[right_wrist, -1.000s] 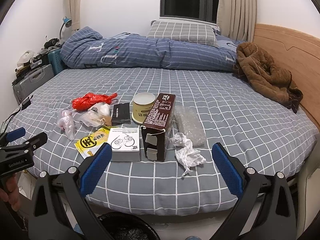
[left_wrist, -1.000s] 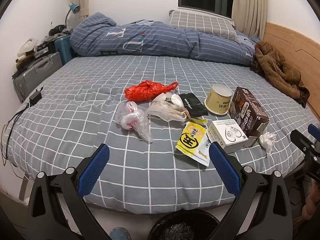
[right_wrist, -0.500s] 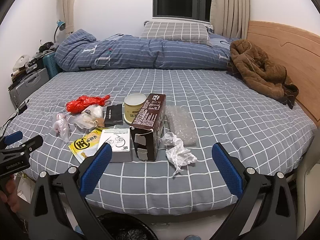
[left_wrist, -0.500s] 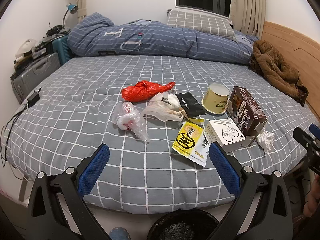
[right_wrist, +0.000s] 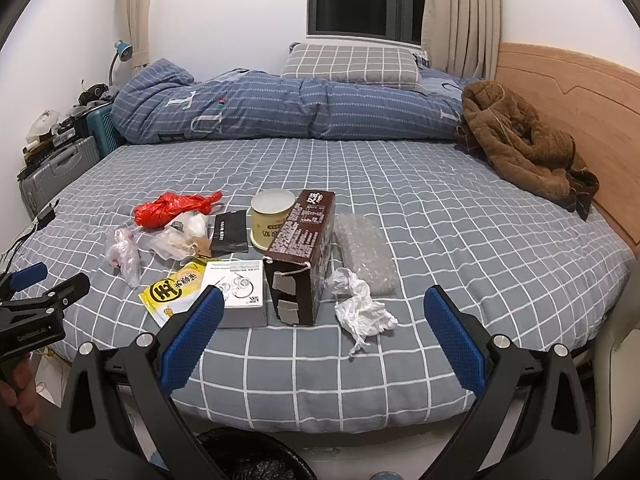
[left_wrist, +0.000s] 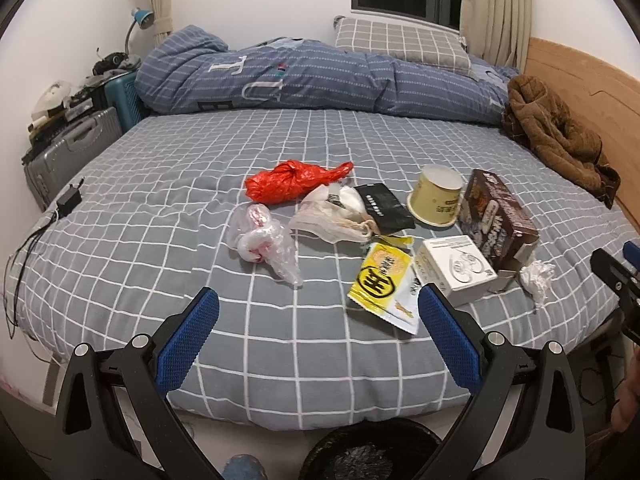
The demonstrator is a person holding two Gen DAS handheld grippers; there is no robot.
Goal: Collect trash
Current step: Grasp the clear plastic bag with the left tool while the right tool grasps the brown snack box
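Observation:
Trash lies on the grey checked bed (left_wrist: 160, 184): a red bag (left_wrist: 288, 182), a clear bag (left_wrist: 264, 242), a beige bag (left_wrist: 332, 218), a black pouch (left_wrist: 382, 210), a yellow packet (left_wrist: 382, 280), a paper cup (left_wrist: 438, 196), a white box (left_wrist: 458, 268), a brown carton (left_wrist: 498, 216), crumpled paper (right_wrist: 362, 310) and bubble wrap (right_wrist: 364, 250). My left gripper (left_wrist: 318, 338) is open and empty over the bed's near edge. My right gripper (right_wrist: 320, 338) is open and empty, just short of the carton (right_wrist: 304, 246) and crumpled paper.
A black-lined bin (left_wrist: 374, 450) stands on the floor below the bed edge, also in the right wrist view (right_wrist: 248, 456). A folded blue duvet (left_wrist: 320, 76), a pillow (right_wrist: 352, 64) and a brown coat (right_wrist: 524, 144) lie at the back. Suitcases (left_wrist: 68, 152) stand left.
Both grippers have drifted slightly; the trash sits a little lower and more to the left in the right view. Nothing was taken hold of.

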